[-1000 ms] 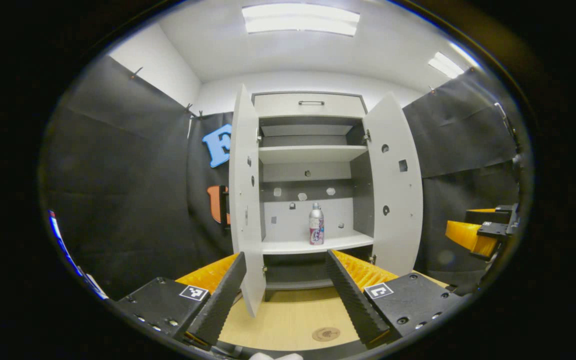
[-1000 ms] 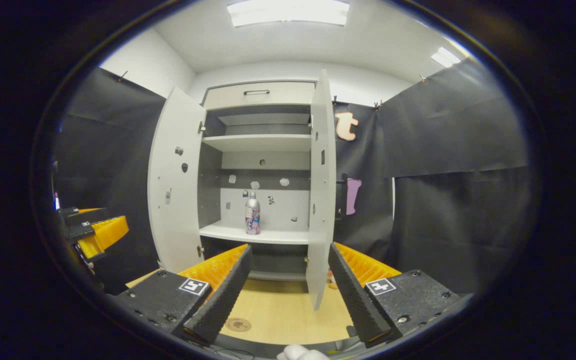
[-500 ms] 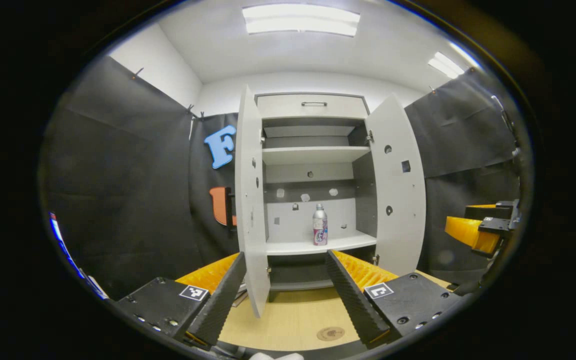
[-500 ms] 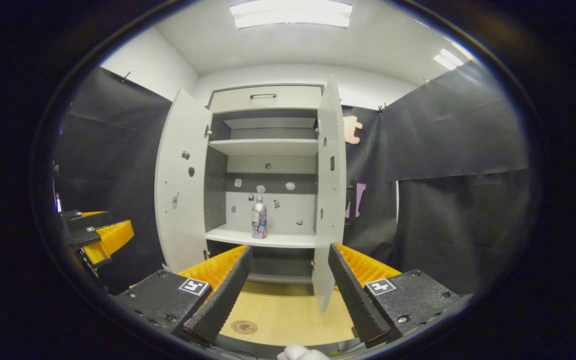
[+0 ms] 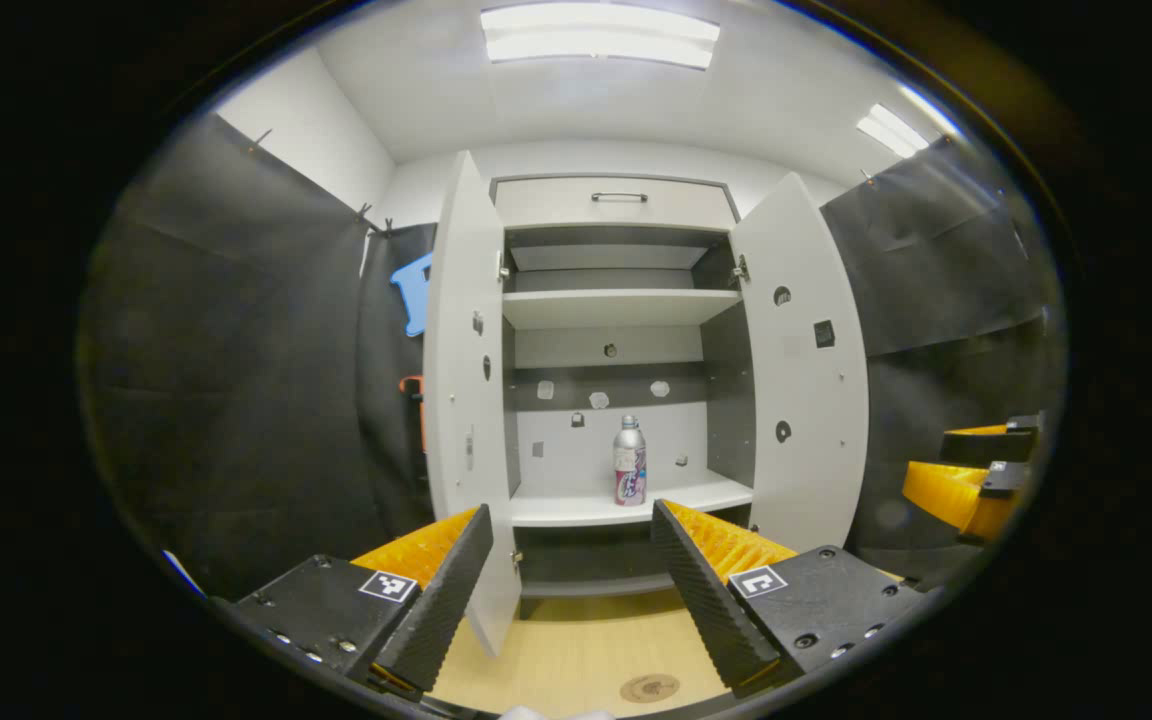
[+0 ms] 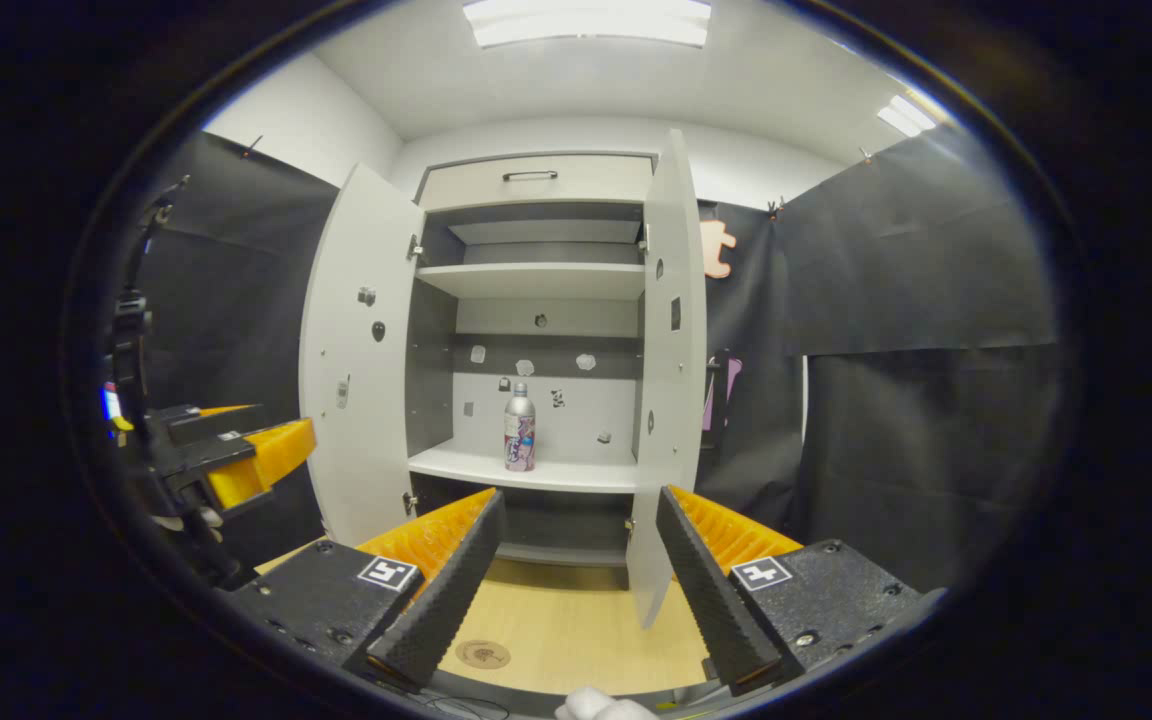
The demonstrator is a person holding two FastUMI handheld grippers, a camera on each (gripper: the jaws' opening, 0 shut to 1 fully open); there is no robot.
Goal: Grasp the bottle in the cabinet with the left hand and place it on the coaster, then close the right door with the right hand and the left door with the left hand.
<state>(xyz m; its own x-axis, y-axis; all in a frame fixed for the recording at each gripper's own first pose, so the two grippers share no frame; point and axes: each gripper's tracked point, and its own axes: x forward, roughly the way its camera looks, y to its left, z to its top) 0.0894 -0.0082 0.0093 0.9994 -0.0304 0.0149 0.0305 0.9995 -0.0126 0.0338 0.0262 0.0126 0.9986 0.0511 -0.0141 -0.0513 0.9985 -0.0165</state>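
Silver bottle [image 5: 629, 461] upright on cabinet shelf [image 5: 626, 498], doors open

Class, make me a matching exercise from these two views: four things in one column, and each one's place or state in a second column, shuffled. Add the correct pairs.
Things:
1. bottle
2. coaster
3. left gripper
4. cabinet doors

Places or states:
A. swung open
B. lying on the wooden table
C. jaws apart, holding nothing
D. standing on the lower shelf

Pairs: 1-D, 2-B, 3-C, 4-A
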